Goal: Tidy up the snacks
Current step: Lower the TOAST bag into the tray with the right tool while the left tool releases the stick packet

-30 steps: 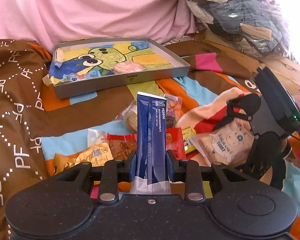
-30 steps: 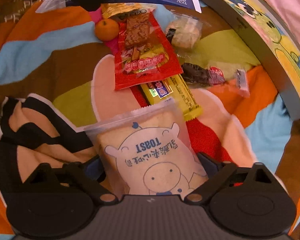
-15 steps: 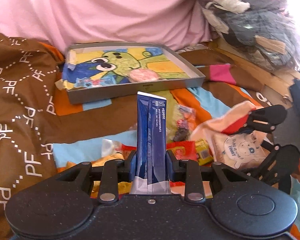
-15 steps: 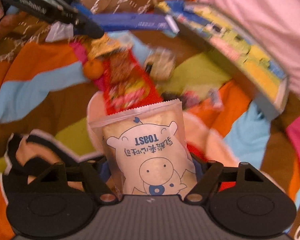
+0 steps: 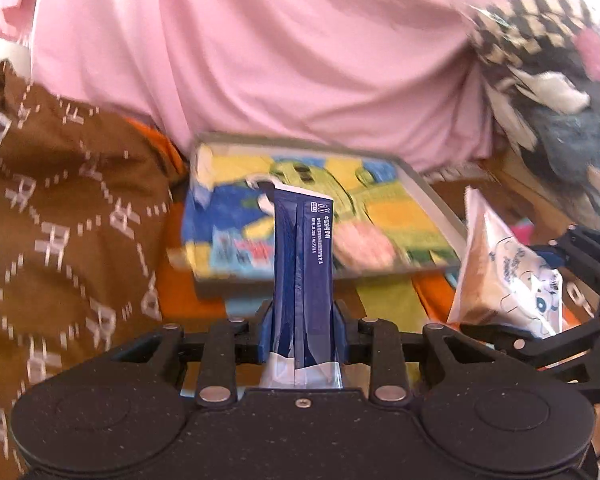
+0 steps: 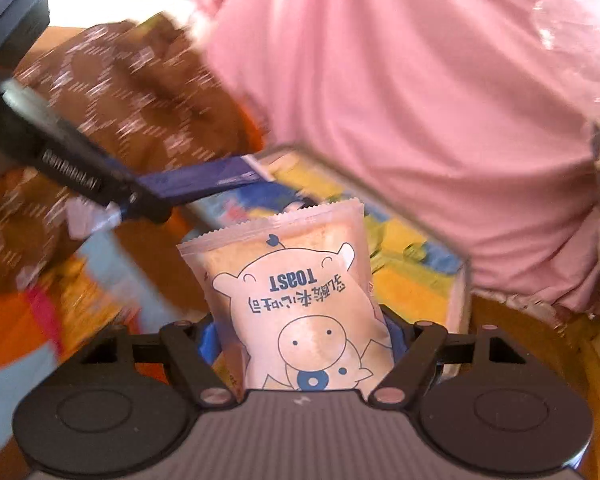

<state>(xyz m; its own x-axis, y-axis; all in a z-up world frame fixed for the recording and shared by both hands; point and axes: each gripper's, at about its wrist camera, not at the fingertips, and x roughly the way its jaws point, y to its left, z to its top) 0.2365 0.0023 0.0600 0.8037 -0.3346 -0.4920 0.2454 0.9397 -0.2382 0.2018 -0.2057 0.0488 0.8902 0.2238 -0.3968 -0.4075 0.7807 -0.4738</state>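
Toast pack point(image 6: 300, 304) pinched in right claw point(image 6: 300, 332); blue packet point(image 5: 302, 276) clamped upright in left claw point(image 5: 302, 328).

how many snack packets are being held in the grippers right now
2. A blue stick packet is clamped in the left gripper, and a toast packet in the right gripper, both near the tray. Others may be hidden or blurred.

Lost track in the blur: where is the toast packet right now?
The toast packet is clamped in the right gripper, held above the bedding just short of the cartoon-printed tray; in the left wrist view it shows at far right.
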